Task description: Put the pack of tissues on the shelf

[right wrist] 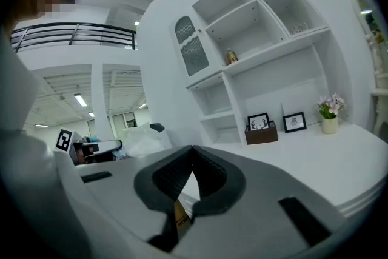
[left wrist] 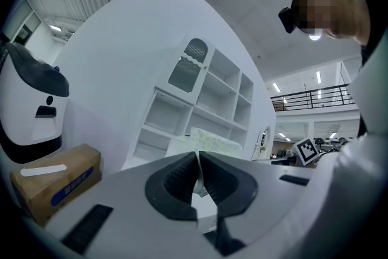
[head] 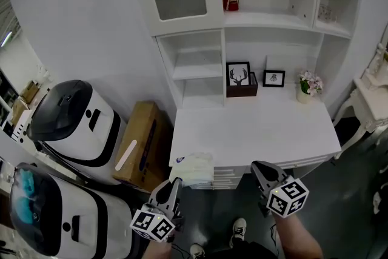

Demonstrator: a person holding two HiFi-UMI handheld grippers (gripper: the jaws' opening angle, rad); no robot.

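Pack of tissues [head: 195,168] lies flat, pinched by left gripper [left wrist: 198,156], right gripper [right wrist: 193,149] clenched empty.

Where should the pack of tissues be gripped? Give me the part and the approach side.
Grip the pack of tissues by its thin near wrapper edge, coming from the desk's front left corner. It lies flat and soft there, probably too wide to span. The left tool is closed on that edge; the right tool is shut, empty.

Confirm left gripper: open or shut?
Shut: the left gripper has its jaws closed on the wrapper edge of the pack of tissues.
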